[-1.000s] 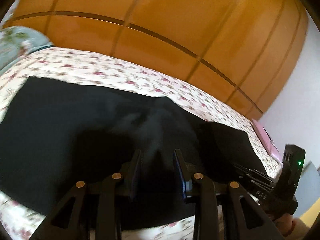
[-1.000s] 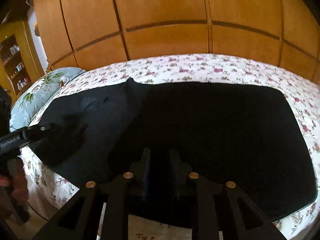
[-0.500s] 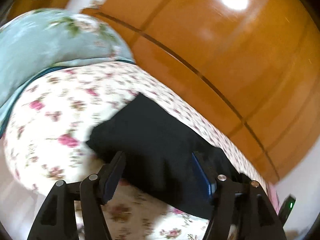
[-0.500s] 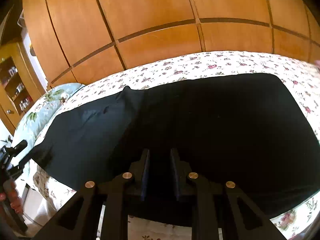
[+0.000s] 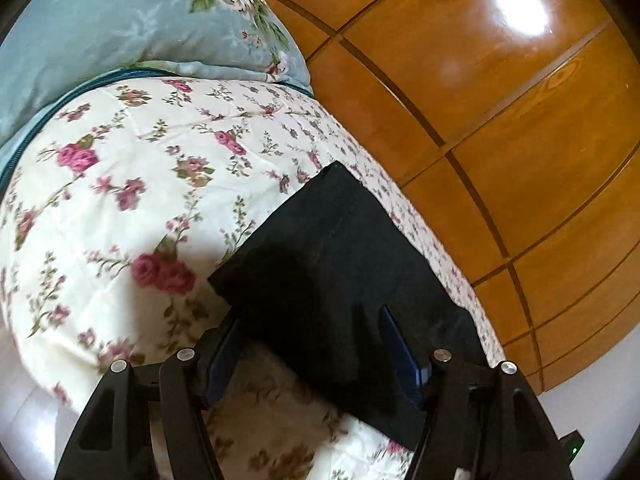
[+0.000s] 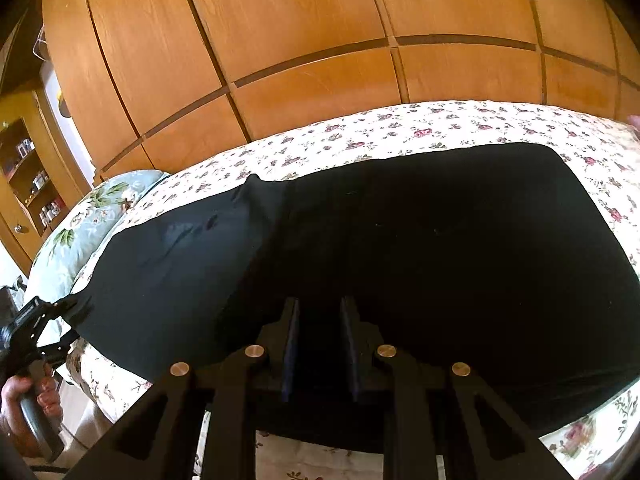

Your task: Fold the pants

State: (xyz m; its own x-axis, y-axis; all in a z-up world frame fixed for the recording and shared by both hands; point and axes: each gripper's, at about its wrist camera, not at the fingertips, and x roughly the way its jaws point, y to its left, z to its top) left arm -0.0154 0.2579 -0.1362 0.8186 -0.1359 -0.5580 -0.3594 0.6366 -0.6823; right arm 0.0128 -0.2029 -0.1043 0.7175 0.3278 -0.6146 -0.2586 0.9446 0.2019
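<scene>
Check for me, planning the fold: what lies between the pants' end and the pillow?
Only bare flowered bedspread separates the pants from the pillow, in the left wrist view.

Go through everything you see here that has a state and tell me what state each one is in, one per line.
pants: black, spread flat across the bed, not yet folded.
left claw: open, fingers straddling the end corner of the pants.
right claw: fingers apart with a narrow gap, at the pants' near edge; whether cloth is pinched cannot be told.
bedspread: floral, lying under the pants.
pillow: resting at the bed's end.
wardrobe doors: closed.
</scene>
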